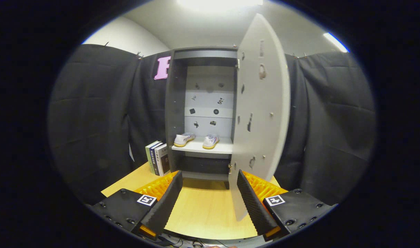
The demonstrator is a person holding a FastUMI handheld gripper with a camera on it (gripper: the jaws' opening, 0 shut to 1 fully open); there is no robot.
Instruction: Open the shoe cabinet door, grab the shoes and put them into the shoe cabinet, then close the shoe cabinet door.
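Landmark for all positions: the shoe cabinet [175, 103], standing upright at the far end of the wooden table [203, 210].

Gripper [208, 199]: fingers spread wide, nothing held between them. Bare tabletop visible in the gap. Positioned well back from the cabinet, aimed at its open front.

Cabinet door [261, 113]: swung fully open, hinged on the cabinet's right side, standing edge-on toward the gripper. Lower corner of the door lies just ahead of the right finger [254, 203], near its inner face; contact cannot be confirmed.

Shoes: left shoe [183, 139] and right shoe [210, 141] already resting side by side on the light shelf [203, 147] inside the cabinet, above the dark lower compartment. Both well beyond the fingertips.

Books [158, 158]: standing just outside the cabinet's left wall, on the table.

Judged stage: opening and loading complete; closing remains.

Governing relation: door panel lies to the right of the jaw gap, long axis vertical, free edge nearest the gripper, hinge line farthest. Closing likely requires contact on the outer face, to the right of the panel, then a push leftward toward the cabinet front. Approaching from inside the gap would likely press the wrong face.
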